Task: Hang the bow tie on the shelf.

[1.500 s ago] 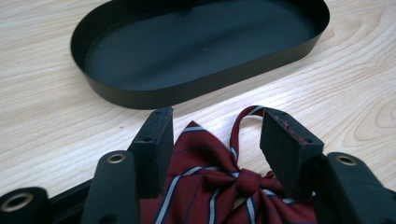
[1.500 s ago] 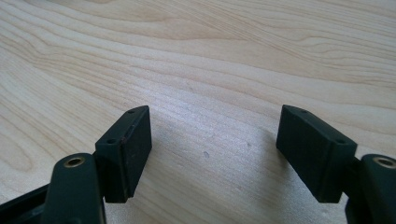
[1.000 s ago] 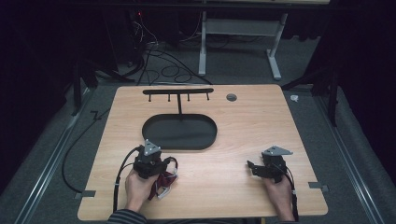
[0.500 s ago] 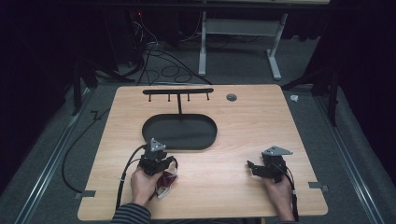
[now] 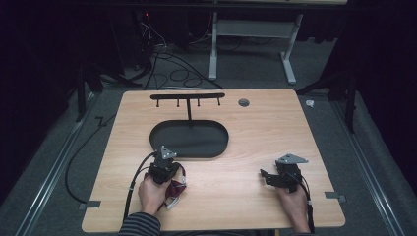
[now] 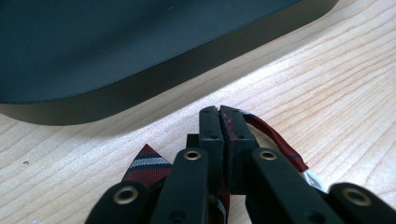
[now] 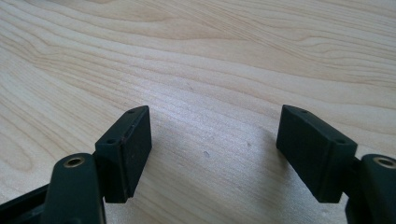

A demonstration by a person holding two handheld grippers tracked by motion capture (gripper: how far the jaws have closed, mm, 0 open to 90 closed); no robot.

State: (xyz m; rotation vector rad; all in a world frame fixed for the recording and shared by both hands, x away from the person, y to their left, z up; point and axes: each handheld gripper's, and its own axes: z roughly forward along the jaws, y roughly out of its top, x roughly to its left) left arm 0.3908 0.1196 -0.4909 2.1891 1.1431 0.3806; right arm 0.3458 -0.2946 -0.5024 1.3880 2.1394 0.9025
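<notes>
Left gripper (image 6: 219, 109): I'm seeing its jaws pressed tight together, having just been closing, and pinching a fold of the striped tie (image 6: 145, 164) between the pads.
Striped tie: it's lying on the bench (image 5: 246, 147) near the front edge, dark red with grey and navy bands; one pointed end is sticking out to the left of the jaws in the left gripper view, and a narrow strip is curving away on the right.
Tie from above: in the high view it's (image 5: 175, 187) bunching just beside my left hand (image 5: 152, 194), partly under the gripper (image 5: 164, 164).
Black tray (image 5: 189, 139): it's sitting mid-bench, oval and shallow, its wall (image 6: 154, 88) looming just beyond the closed jaws, apart from the tie.
Hook rail (image 5: 187, 97): it's standing on a post at the tray's far side.
Right gripper (image 7: 215, 140): I'm holding its jaws wide apart over bare wood, nothing between them.
Right hand (image 5: 294, 204): it's resting near the front right corner, well apart from the tie.
</notes>
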